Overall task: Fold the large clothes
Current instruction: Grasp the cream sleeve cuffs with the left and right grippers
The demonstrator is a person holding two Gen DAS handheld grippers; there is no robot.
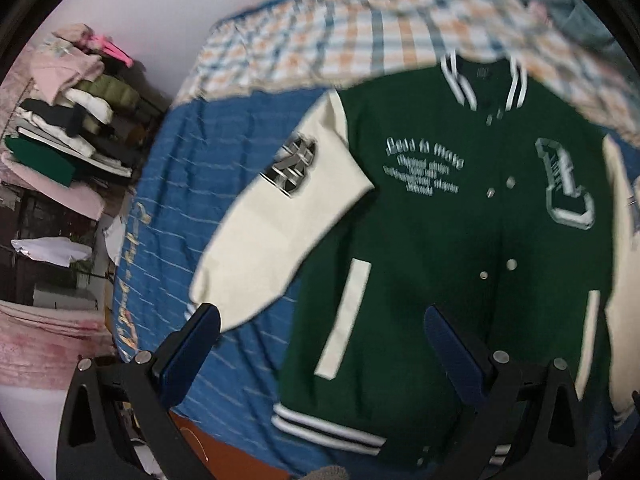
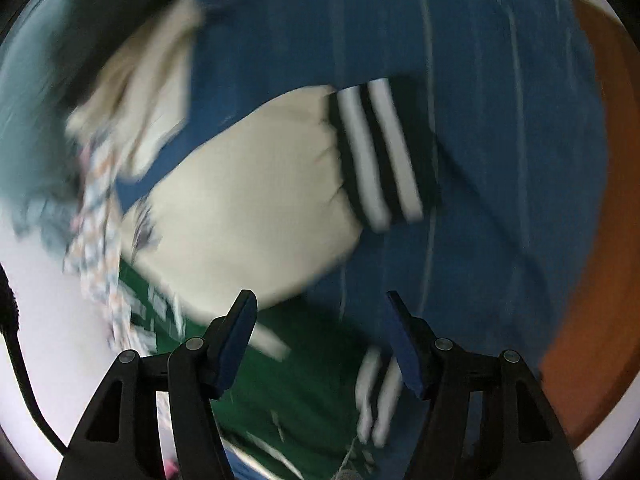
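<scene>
Jacket [image 1: 432, 240]: green body looks like matt woven cloth, felt-like. Sleeves [image 1: 280, 216] cream, smooth, faint sheen, maybe faux leather; cannot tell for sure. Cuff [image 2: 376, 152], hem and collar: ribbed knit, dark with white stripes. Snap buttons [image 1: 511, 265] shiny, metal-look. Chest letter patch [image 1: 566, 184] raised, fuzzy-edged; lettering embroidered, blurred.

Bed cover [image 1: 192, 184]: blue matt cloth with thin pale stripes. Checked sheet [image 1: 340, 32]: thin soft cotton-look cloth, matt.

Left gripper [image 1: 320, 344]: black matt plastic arms, dull silver metal pins, blue matt fingers [image 1: 188, 356]. Right gripper [image 2: 322, 336] same finish.

Orange-brown surface [image 2: 592, 240] beside the bed: smooth, material unclear.
</scene>
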